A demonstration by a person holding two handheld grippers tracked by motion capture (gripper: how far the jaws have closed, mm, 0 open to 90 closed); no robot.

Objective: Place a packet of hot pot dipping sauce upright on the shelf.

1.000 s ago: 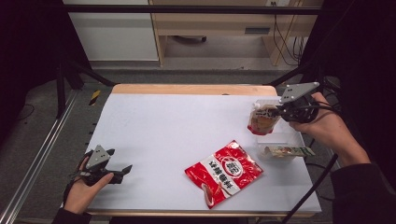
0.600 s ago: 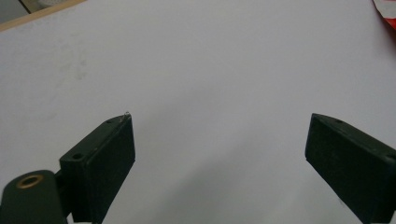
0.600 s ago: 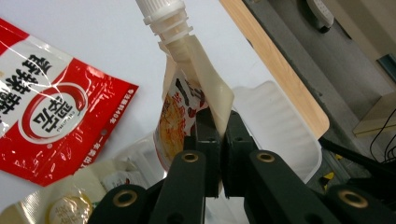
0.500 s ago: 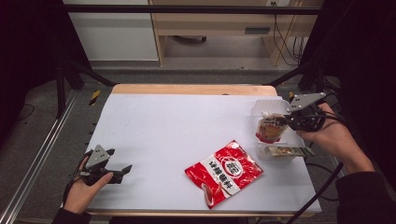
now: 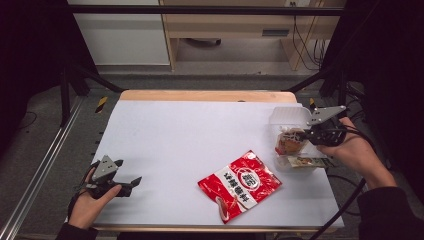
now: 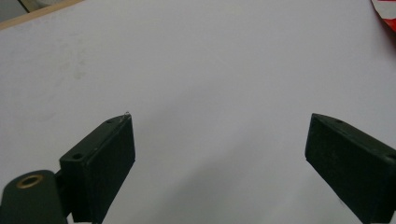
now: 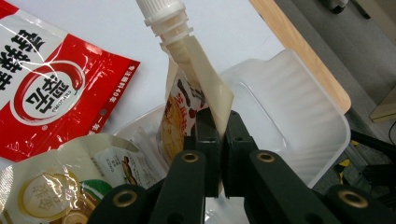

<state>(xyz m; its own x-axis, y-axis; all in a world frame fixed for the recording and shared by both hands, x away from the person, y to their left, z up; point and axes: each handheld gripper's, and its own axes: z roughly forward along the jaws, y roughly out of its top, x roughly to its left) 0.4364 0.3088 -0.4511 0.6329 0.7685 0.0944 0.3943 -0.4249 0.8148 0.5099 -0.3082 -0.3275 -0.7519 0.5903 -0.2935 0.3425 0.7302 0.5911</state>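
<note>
Right gripper view: clamping spouted pouch [image 7: 187,100] over clear tray [image 7: 299,135].
Now lowering from earlier height toward tray, right gripper [image 5: 306,136] pinching pouch edge; left gripper [image 5: 129,183] resting wide open, empty.

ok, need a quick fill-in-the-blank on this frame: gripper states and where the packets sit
1. The right gripper is shut on the edge of a ____ pouch, over the clear plastic tray.
2. The left gripper has its jaws ____, with nothing between them.
3. The red snack bag lies flat on the ____ table, outside the tray.
4. Another packet lies at the tray's ____ end, closest to the person.

Missing words: spouted; open; white; near
</note>
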